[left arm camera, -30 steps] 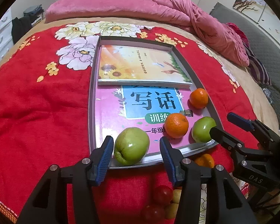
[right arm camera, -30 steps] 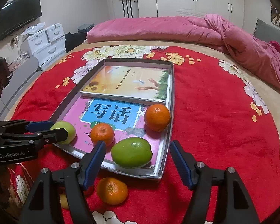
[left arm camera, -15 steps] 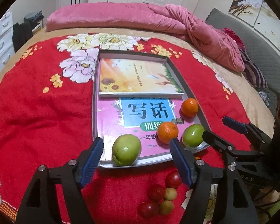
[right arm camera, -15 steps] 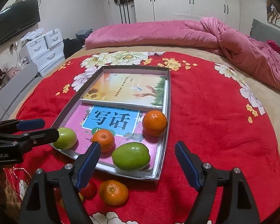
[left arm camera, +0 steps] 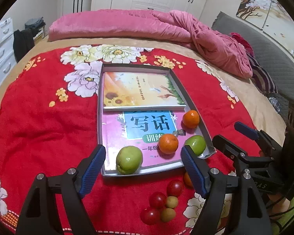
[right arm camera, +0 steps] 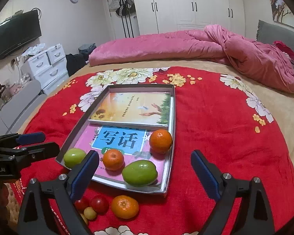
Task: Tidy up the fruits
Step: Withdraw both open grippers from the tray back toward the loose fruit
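Observation:
A grey tray (left arm camera: 135,66) (right arm camera: 141,86) on the red blanket holds two books, two green fruits and two oranges. My left gripper (left arm camera: 143,152) hovers over the tray's near edge, its jaws opening. One green fruit (left arm camera: 129,162) lies below the gap, untouched. My right gripper (right arm camera: 145,155) hangs above the other green fruit (right arm camera: 140,173), jaws opening and also clear of it. An orange (right arm camera: 113,159) sits between the green fruits, and a second orange (right arm camera: 160,141) lies farther back. Outside the tray lie a third orange (right arm camera: 124,206), some tomatoes (left arm camera: 175,188) and small yellowish fruits (left arm camera: 171,201).
The red flowered blanket (left arm camera: 39,117) covers a bed. A rolled pink quilt (left arm camera: 166,25) lies along the far side. White drawers (right arm camera: 49,62) and a wall television (right arm camera: 15,35) stand to the left, wardrobes behind. The right gripper (left arm camera: 235,135) shows at the left wrist view's right edge.
Both grippers have lifted and drawn back from the tray while their jaws spread wider. Each green fruit stays in the tray. More loose fruit in front of the tray has come into view.

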Tool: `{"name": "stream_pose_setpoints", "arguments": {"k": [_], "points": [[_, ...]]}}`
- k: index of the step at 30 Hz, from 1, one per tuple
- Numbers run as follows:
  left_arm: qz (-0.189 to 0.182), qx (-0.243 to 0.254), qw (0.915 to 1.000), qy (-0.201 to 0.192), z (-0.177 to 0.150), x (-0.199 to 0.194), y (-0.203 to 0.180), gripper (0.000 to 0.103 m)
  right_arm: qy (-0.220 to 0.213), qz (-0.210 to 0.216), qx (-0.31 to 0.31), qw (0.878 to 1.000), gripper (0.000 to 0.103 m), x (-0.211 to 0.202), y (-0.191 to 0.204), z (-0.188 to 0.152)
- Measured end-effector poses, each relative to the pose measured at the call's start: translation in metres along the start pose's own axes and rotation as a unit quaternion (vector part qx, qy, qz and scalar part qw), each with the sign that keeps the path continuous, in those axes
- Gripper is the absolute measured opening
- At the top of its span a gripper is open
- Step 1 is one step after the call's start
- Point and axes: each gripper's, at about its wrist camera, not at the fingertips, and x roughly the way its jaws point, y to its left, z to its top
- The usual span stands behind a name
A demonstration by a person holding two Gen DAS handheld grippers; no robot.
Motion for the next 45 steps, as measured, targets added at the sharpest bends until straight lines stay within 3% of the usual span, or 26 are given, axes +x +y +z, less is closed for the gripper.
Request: {"name": "stream_pose_setpoints", "arguments": {"k": [22,45], "points": [[0.021,0.003,0.9996,-0.017,0.002,-0.023,0.004,0.081,-0.027,0.005,0.000,1.000,0.102,-0.022,0.006,0.004],[-0.003,0.016,0.9998,-0.008,-0.003,-0.035,-0.001,0.081,-0.020,0.018,-0.002,1.000,0.102,-0.033,0.018,0.000]]}}
